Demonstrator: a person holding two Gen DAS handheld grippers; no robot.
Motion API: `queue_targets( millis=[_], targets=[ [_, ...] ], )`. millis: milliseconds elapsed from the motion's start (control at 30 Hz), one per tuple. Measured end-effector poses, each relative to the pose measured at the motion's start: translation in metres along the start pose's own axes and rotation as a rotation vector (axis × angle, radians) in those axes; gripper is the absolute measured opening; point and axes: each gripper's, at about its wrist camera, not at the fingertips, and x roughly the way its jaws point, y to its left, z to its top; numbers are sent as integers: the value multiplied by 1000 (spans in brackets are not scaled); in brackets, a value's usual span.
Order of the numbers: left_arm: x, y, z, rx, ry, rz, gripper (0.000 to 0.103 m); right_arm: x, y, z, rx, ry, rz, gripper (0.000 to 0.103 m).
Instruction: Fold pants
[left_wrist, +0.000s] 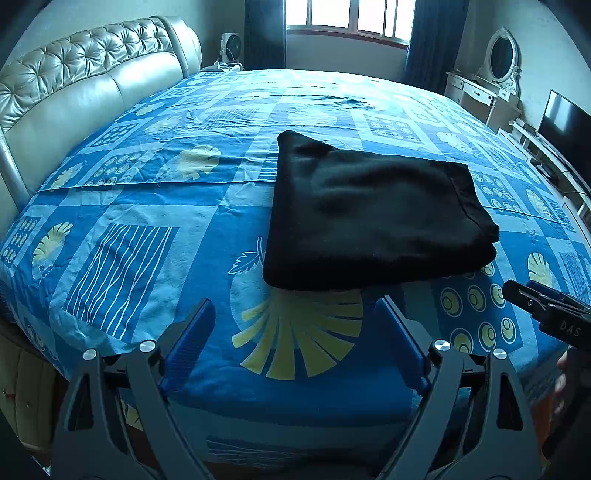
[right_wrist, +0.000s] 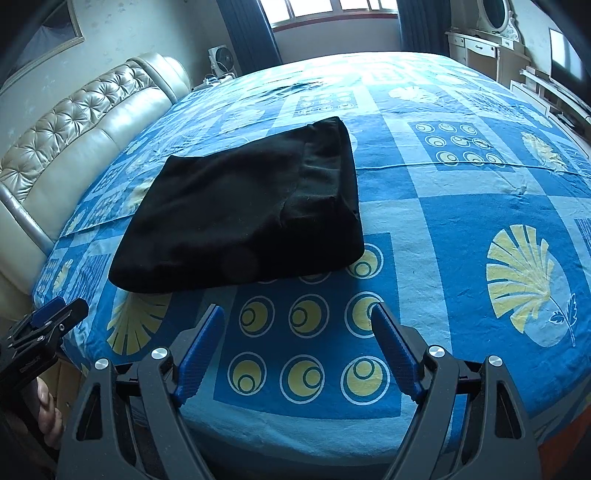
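Nearest, found the left gripper (left_wrist: 294, 302) released, jaws spread wide over the near edge of the bed sheet (left_wrist: 129, 258), with only printed cloth between the pads. Found the right gripper (right_wrist: 296, 307) likewise let go and empty, just beside it, clear of the garment. Judged both held back on purpose: nothing left to pinch, and room given to look the work over.

Just beyond the fingertips, saw the black pants (left_wrist: 369, 214) lying on the sheet as a squat, thick rectangle, touched by neither gripper. Made out several layers stacked at the edge nearer the right gripper, with a hem or waistband strip showing along the top there; could not tell which. Took the rounded near edge for a fold and read the task as done or all but done. Noted a slight skew of the upper layer and a soft hump in the middle; judged the fabric thick and limp, likely to hold this shape if left alone.

Farther off, saw sheet running to a padded headboard (left_wrist: 74, 85) on the left. Beyond that, picked out a small fan (left_wrist: 231, 46), a curtained window (left_wrist: 347, 18), a pale dresser (left_wrist: 476, 92) with an oval mirror (left_wrist: 500, 55) and drawers shut, and a dark screen (left_wrist: 565, 125). Found no basket, box or open drawer, so nothing to report as contained; contents of the dresser hidden.
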Motion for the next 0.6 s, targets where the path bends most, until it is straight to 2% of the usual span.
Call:
queue_targets(
  millis=[333,433,500,533,600],
  targets=[
    [-2,-3,1,23,0,8,93,4,-1,-1,0,14,-1,81],
    [-4,-4,2,31,-20,15,97,5,-1,-1,-3,17,0,81],
    [-7,-4,4,32,-64,25,101,5,-1,-2,-3,18,1,81],
    [-9,-4,5,32,-94,38,101,5,-2,-2,-1,17,2,81],
    [-10,-3,11,30,-100,73,101,6,-3,-2,4,21,11,81]
  ],
)
